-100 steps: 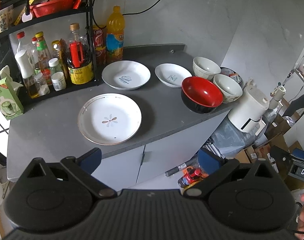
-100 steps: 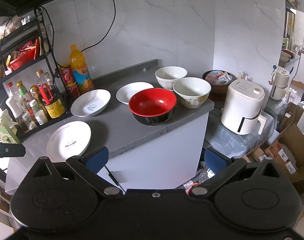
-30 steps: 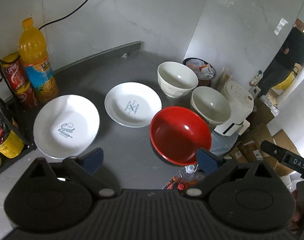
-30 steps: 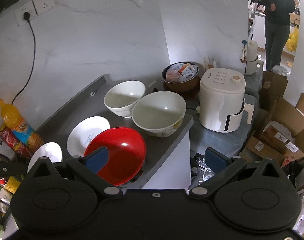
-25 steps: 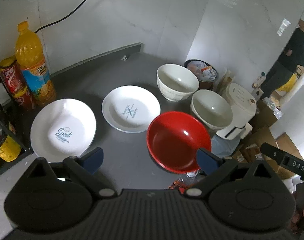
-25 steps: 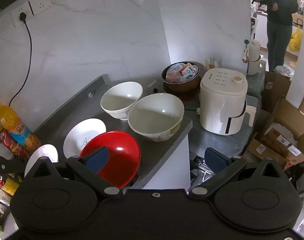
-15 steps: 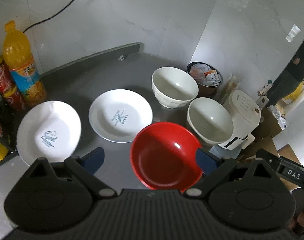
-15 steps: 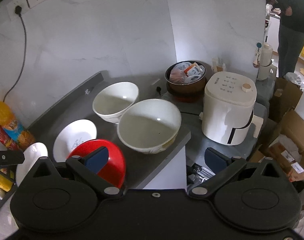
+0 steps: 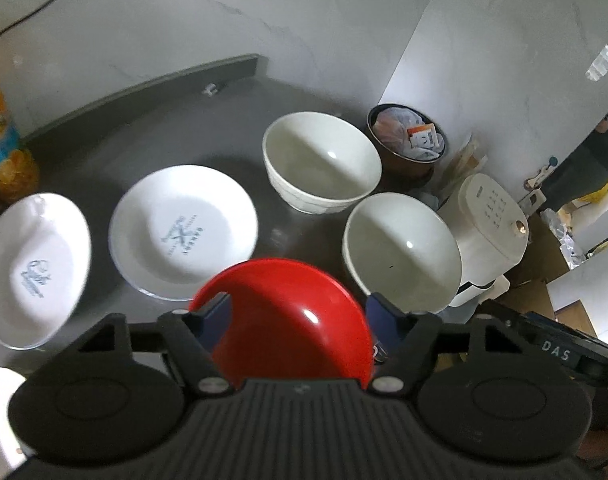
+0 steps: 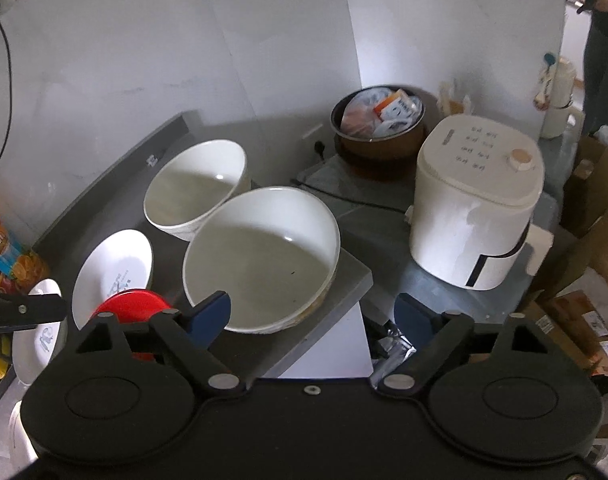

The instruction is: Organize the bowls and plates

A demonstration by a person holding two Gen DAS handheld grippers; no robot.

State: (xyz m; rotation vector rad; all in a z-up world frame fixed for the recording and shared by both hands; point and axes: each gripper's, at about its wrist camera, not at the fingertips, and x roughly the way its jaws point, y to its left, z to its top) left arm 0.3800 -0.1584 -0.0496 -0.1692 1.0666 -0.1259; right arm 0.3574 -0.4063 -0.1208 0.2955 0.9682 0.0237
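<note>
A red bowl [image 9: 283,320] sits at the grey counter's [image 9: 143,128] front edge. My left gripper [image 9: 297,316] hangs open over it, one blue finger to either side, and holds nothing. Behind stand two white bowls, one far [image 9: 322,162] and one at the right [image 9: 400,248], and two white plates [image 9: 183,232] [image 9: 31,268]. My right gripper [image 10: 312,318] is open and empty. Its left finger lies just in front of the nearer white bowl [image 10: 259,256]. The far bowl [image 10: 195,188], a plate [image 10: 111,272] and the red bowl [image 10: 131,304] lie to the left.
A white appliance [image 10: 476,208] and a brown pot of packets [image 10: 378,124] stand on a lower surface to the right of the counter. Cardboard boxes [image 10: 584,320] lie on the floor. A person [image 10: 604,40] stands far right. An orange bottle [image 9: 3,148] is at the left.
Both grippers have moved forward and to the right along the counter. The left one has closed in over the red bowl, the right one on the nearer white bowl. Both stay open.
</note>
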